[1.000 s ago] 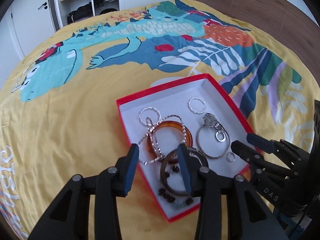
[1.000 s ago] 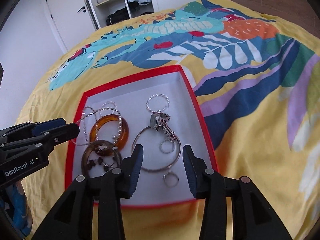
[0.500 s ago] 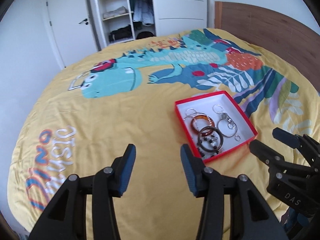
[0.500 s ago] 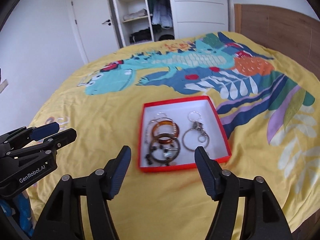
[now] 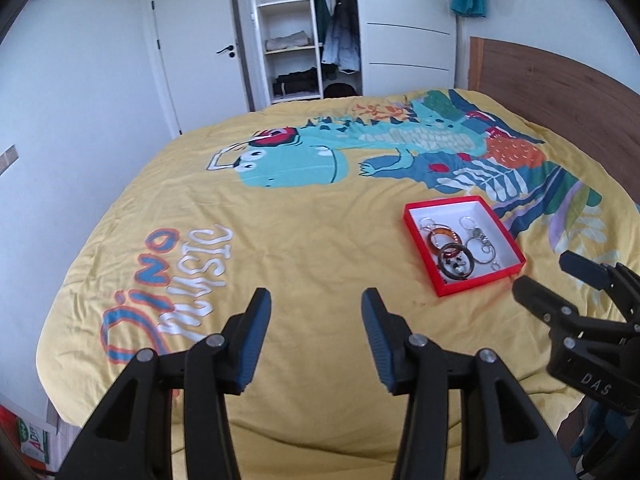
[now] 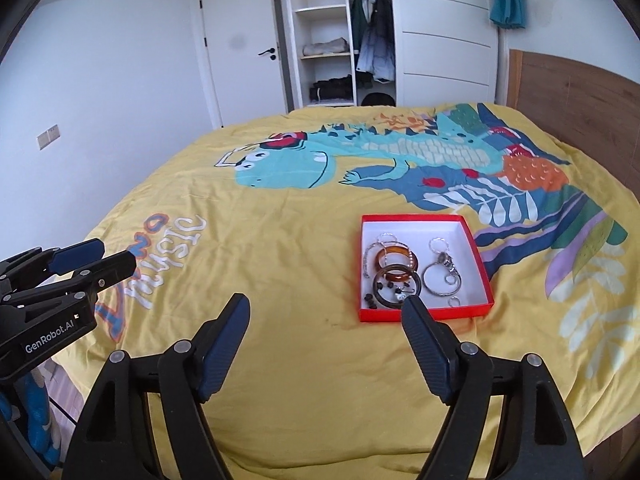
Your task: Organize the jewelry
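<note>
A red box (image 5: 516, 255) with a white inside lies on the yellow bedspread; it also shows in the right wrist view (image 6: 486, 284). In it lie an amber bangle (image 6: 396, 258), a dark brown bangle (image 6: 396, 282), silver hoops (image 6: 442, 282), a small watch (image 6: 443, 258), a chain and several dark beads. My left gripper (image 5: 316, 314) is open and empty, well back from the box and to its left. My right gripper (image 6: 326, 318) is wide open and empty, back from the box's near edge.
The yellow dinosaur bedspread (image 6: 280, 216) covers the whole bed. A wooden headboard (image 5: 560, 92) stands at the right. An open wardrobe (image 6: 340, 40) and a white door (image 6: 236, 56) are behind the bed. The bed's near edge is below both grippers.
Both grippers have pulled far back and up from the box, which now looks small. The right gripper has opened wider. The jewelry in the box has not moved.
</note>
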